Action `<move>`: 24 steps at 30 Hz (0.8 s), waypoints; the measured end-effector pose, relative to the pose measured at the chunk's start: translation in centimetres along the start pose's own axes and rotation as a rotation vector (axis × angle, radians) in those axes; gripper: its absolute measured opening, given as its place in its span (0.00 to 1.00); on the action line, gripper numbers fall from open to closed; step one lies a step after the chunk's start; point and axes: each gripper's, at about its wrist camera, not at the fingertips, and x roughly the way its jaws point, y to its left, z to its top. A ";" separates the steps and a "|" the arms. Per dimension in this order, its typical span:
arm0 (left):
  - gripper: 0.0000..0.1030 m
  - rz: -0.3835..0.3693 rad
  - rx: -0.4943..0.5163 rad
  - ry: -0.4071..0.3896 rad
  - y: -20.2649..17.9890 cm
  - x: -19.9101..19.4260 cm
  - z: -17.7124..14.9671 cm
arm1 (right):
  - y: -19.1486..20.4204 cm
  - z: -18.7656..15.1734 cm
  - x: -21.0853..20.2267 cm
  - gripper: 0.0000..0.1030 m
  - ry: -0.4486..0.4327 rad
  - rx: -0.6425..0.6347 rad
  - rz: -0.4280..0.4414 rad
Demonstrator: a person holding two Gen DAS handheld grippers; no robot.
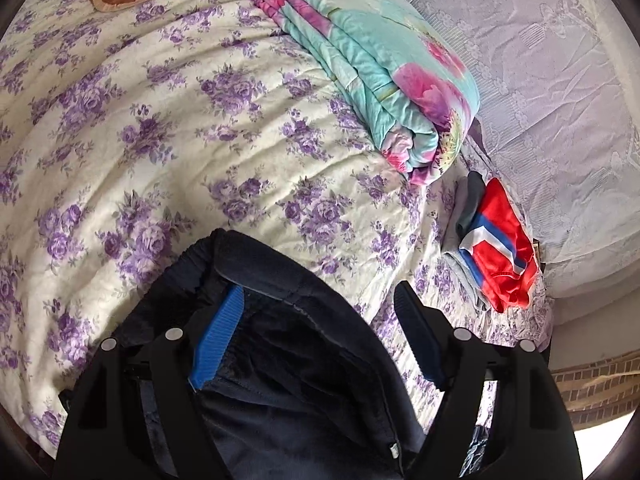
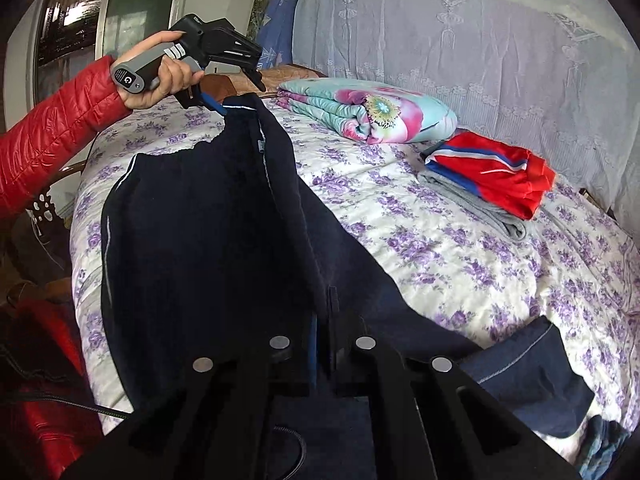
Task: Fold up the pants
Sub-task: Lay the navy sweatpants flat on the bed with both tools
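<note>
The navy pants (image 2: 192, 216) hang over the floral bed (image 2: 460, 256), their waistband hooked over one finger of the wide-open left gripper (image 1: 320, 320), their lower part clamped in the closed right gripper (image 2: 322, 344). Unpinched, the waistband could slip off and bunch, spoiling the fold

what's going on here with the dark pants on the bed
A person in a red jacket is lifting dark navy pants off a floral bedspread with two handheld grippers. The right gripper is shut on the fabric. The left gripper stands wide, one finger hooked inside the waistband. Nothing is folded yet. A folded quilt and a red garment lie further back.
</note>
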 end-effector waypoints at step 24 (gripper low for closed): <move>0.22 -0.106 0.316 0.024 9.6 -8.5 -9.9 | 4.3 -5.5 -6.2 0.04 0.064 0.079 0.098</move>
